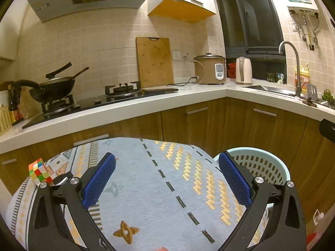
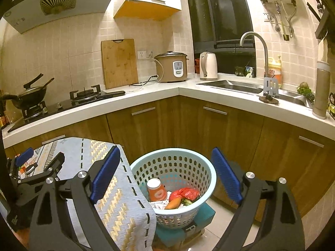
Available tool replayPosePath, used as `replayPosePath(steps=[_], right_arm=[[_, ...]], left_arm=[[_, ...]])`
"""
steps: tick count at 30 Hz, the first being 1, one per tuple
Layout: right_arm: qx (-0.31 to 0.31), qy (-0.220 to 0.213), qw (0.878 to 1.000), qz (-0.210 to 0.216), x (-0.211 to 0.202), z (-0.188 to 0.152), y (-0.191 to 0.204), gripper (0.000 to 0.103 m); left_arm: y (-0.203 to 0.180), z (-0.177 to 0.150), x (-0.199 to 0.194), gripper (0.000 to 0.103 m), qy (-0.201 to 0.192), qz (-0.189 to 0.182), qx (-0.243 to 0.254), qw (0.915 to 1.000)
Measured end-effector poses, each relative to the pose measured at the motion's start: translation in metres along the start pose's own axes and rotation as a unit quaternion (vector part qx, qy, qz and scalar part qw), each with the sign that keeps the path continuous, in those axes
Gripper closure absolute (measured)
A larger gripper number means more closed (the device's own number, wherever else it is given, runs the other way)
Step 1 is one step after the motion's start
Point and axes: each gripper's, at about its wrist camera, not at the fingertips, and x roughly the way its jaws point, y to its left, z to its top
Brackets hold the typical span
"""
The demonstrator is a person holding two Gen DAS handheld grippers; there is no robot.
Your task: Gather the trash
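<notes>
Left gripper (image 1: pixel 167 168): held over the cloth-covered table (image 1: pixel 146 188), fingers spread wide, nothing between the blue pads (image 1: pixel 100 179). The patterned grey cloth, with dashed black lines and gold zigzags, fills the gap between the fingers.

Puzzle cube (image 1: pixel 39 172): multicoloured, on the cloth just outside the left finger of the left gripper, near the table's left edge.

Right gripper (image 2: pixel 165 172): fingers likewise parted wide, holding nothing. Its left pad (image 2: pixel 105 175) sits over the hanging edge of the cloth; its right pad stands off to the far side of the basket.

Basket (image 2: pixel 207 173): pale blue, perforated, round, framed between the right gripper's fingers and below them; it stands on a teal stool (image 2: pixel 206 213) on the floor, just beside the table's draped cloth. From the left wrist view the same basket shows behind that gripper's right finger.

Trash in the basket: an orange paper cup (image 2: pixel 156 190) lying tilted, a crumpled red plastic bag (image 2: pixel 185 192), an orange carrot-like piece (image 2: pixel 173 204) in front of it, some green scraps (image 2: pixel 187 201) and white packaging (image 2: pixel 159 205) beneath. All lie between the right gripper's fingers, nearer the left one.

Beyond both sets of fingers: white countertop (image 2: pixel 146 96), wok (image 1: pixel 52 87) on the gas hob, upright wooden cutting board (image 1: pixel 155 61), rice cooker (image 1: pixel 210 69), kettle (image 1: pixel 244 71), sink (image 2: pixel 232 85) with tall faucet (image 2: pixel 256 50).
</notes>
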Motion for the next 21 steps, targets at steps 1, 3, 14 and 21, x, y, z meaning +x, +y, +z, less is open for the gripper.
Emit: replayPosePath(steps=[1, 3, 14, 21], right_arm=[[0.001, 0.0, 1.0, 0.0, -0.0001, -0.0002, 0.0004, 0.018], [0.004, 0.004, 1.0, 0.005, 0.0008, -0.0005, -0.0002, 0.018], [0.0, 0.014, 1.0, 0.006, 0.0058, -0.004, 0.0014, 0.018], [0.004, 0.018, 1.0, 0.006, 0.0082, -0.0053, -0.0009, 0.018]], left_arm=[[0.0, 0.0001, 0.0, 0.008, 0.001, 0.001, 0.0, 1.0], [0.0003, -0.0001, 0.0, 0.008, 0.001, -0.002, -0.001, 1.0], [0.0001, 0.0017, -0.0044, 0.008, -0.001, -0.005, -0.007, 1.0], [0.0005, 0.0033, -0.0048, 0.008, -0.002, -0.004, -0.009, 0.9999]])
